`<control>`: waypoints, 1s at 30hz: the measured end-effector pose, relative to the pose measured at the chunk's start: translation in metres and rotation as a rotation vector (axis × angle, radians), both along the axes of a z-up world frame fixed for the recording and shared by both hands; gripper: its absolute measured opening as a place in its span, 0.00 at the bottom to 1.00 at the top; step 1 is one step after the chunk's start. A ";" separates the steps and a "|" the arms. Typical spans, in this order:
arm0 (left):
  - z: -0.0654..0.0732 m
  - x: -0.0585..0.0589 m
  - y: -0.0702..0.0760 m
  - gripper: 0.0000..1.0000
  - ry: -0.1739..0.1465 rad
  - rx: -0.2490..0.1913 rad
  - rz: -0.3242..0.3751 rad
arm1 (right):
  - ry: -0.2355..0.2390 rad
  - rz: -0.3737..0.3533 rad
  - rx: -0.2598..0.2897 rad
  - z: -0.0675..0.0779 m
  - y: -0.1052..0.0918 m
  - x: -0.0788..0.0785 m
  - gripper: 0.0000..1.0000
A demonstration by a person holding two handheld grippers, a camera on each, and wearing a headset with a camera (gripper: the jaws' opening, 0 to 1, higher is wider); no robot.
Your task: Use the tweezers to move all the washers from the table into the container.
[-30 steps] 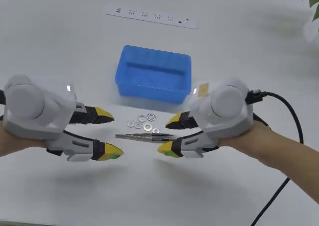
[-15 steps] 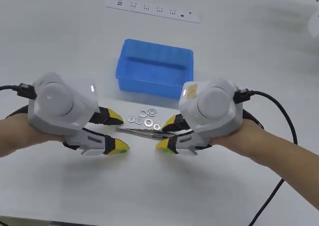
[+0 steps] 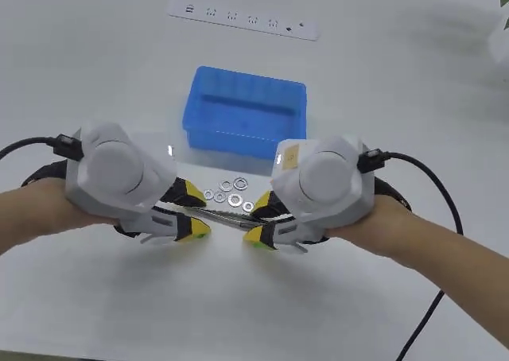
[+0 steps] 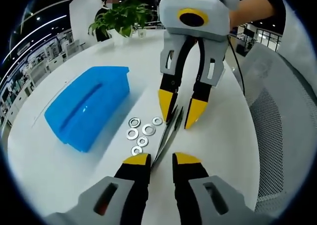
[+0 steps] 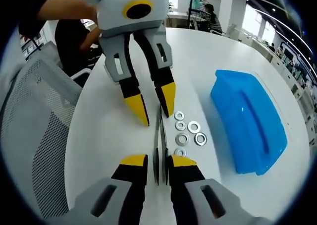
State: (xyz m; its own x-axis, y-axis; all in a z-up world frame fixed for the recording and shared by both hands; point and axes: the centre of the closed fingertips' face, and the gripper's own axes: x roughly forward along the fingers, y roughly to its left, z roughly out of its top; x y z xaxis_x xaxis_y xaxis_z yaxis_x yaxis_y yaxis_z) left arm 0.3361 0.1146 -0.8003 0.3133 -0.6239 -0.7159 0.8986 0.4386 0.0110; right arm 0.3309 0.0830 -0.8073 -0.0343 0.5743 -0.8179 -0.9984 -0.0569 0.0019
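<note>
Right gripper view: the right tongs [image 5: 158,161] sit astride one end of the tweezers [image 5: 160,133]. Their yellow tips are spread a little wider than the steel, with a thin slit on each side. The left tongs [image 5: 154,108] face them from the far end, also spread, one tip on each side of the tweezers, which lie flat on the white worktop [image 5: 106,136].

Just beside the tweezers, on the container's side, six washers [image 5: 194,127] lie loose in a small cluster. None of them touches either pair of tongs. The blue container [image 5: 247,121] stands near them, across a strip of bare worktop, with its long wall parallel to the tweezers.

On the tweezers' other side the worktop runs bare to its curved edge, where a mesh chair [image 5: 39,116] stands. In the head view, a power strip [image 3: 242,19] lies well beyond the container.
</note>
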 end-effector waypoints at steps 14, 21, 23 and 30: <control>-0.003 -0.012 -0.004 0.06 -0.035 0.166 -0.204 | -0.013 -0.037 0.011 0.000 0.005 0.002 0.10; 0.021 -0.028 -0.010 0.05 -0.066 0.124 -0.266 | -0.047 0.044 0.115 0.002 0.004 -0.019 0.10; 0.028 -0.032 -0.012 0.05 -0.075 0.107 -0.282 | -0.082 0.079 0.136 0.005 0.004 -0.023 0.10; 0.050 -0.036 -0.029 0.05 -0.120 0.089 -0.337 | -0.122 0.099 0.155 0.008 0.001 -0.026 0.09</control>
State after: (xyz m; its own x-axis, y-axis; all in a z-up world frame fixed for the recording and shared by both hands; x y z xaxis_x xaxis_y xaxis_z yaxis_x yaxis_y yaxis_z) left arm 0.2998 0.0858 -0.7506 0.1857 -0.6431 -0.7430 0.9825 0.1108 0.1496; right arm 0.3046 0.0844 -0.7996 -0.0027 0.6921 -0.7218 -0.9802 -0.1449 -0.1353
